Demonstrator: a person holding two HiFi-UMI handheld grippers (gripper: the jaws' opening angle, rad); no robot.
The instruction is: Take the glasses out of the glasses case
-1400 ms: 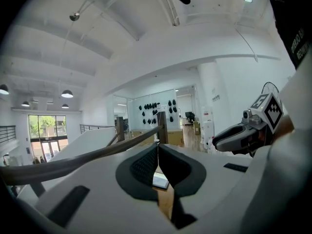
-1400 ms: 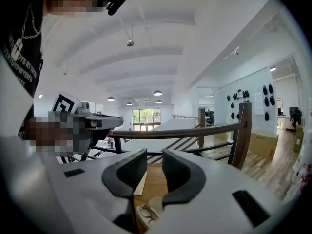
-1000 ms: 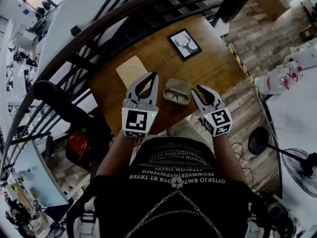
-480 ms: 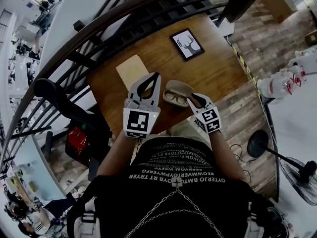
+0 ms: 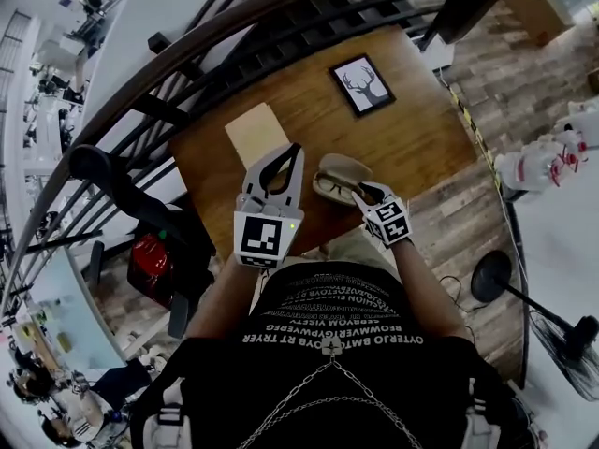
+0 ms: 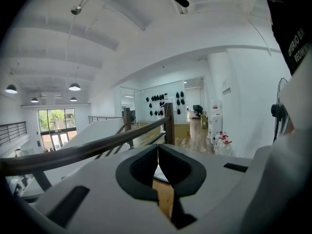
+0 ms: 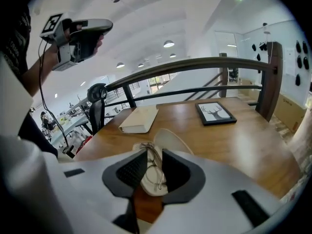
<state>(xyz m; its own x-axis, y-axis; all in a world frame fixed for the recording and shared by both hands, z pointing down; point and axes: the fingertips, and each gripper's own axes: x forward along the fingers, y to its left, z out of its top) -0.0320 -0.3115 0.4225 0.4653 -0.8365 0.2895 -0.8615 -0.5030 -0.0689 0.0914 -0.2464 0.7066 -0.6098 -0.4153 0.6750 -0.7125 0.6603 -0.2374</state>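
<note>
The thin wire-framed glasses lie folded in the tray of an open beige oval glasses case, its lid tipped back on the far side. The case sits near the near edge of the brown wooden surface.

The right tongs reach into the tray from the near right. Their jaws are drawn in to a narrow gap, with the glasses between the dark pads and closed on them as far as that gripper's view shows.

The left tongs are held up just left of the case, off the surface, jaws pressed together with nothing between them.

Farther left on the surface lies a closed cream book. At the far right lies a black-framed picture of a deer's head. A dark curved railing runs past the far side of the surface.
</note>
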